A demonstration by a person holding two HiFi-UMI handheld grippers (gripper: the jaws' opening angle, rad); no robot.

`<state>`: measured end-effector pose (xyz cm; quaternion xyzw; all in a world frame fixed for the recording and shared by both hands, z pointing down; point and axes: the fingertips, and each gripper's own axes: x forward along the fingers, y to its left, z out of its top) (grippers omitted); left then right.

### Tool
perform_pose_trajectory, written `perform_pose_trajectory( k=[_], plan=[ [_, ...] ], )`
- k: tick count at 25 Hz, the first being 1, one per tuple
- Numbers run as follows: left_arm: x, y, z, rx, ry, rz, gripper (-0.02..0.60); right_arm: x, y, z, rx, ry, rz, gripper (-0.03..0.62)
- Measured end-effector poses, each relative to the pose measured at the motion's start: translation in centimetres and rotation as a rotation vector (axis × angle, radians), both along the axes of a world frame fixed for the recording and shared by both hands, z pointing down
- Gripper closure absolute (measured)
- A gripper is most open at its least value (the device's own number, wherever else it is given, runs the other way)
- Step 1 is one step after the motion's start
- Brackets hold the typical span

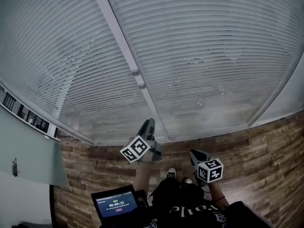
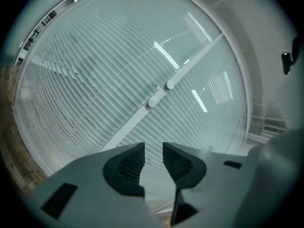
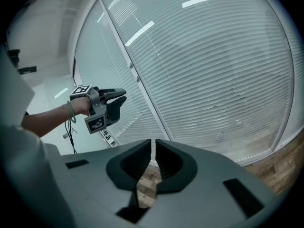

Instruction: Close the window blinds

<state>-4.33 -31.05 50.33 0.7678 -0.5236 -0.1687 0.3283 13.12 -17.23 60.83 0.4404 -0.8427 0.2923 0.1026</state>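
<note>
White slatted blinds (image 1: 204, 56) cover two large window panes, split by a white mullion (image 1: 121, 42) that carries two small round knobs (image 1: 138, 79). My left gripper (image 1: 148, 125) is held out level toward the foot of the mullion, a little short of the blinds. In the left gripper view its jaws (image 2: 153, 148) stand open with nothing between them, and the knobs (image 2: 160, 94) lie ahead above them. My right gripper (image 1: 194, 154) hangs lower and to the right. Its jaws (image 3: 153, 142) are nearly together, empty, with only a thin slit. The right gripper view also shows the left gripper (image 3: 121, 96).
Wood-plank floor (image 1: 266, 146) runs along the foot of the window. A small lit screen (image 1: 116, 204) sits by the person's body at the lower left, and shoes (image 1: 171, 173) show below the grippers. A pale partition wall (image 1: 28, 160) stands at the left.
</note>
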Motion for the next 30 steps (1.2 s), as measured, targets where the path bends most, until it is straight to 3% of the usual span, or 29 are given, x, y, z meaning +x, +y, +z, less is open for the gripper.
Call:
perform_pose_trajectory(
  k=[6, 11, 14, 20, 27, 30],
  plan=[
    [0.9, 6.9, 1.7, 0.009, -0.273, 0.074, 0.492, -2.3, 2.2, -0.6, 0.016, -0.031, -0.056, 0.554],
    [1.5, 11.6, 1.1, 0.098, -0.515, 0.151, 0.558, -4.7, 4.3, -2.0, 0.057, -0.043, -0.076, 0.554],
    [0.6, 13.9, 0.5, 0.144, -0.538, 0.185, 0.569, -6.7, 5.6, -3.0, 0.086, -0.042, -0.065, 0.554],
    [-2.9, 22.5, 1.7, 0.143, -0.507, 0.256, 0.574, -11.2, 11.3, -3.9, 0.114, -0.025, -0.013, 0.554],
    [-8.1, 33.4, 2.7, 0.212, -0.632, 0.401, 0.575, -18.3, 20.3, -4.2, 0.136, -0.074, 0.076, 0.554],
    [-9.4, 37.2, 2.6, 0.226, -0.631, 0.438, 0.575, -20.3, 24.8, -3.7, 0.118, -0.058, 0.093, 0.554]
  ],
)
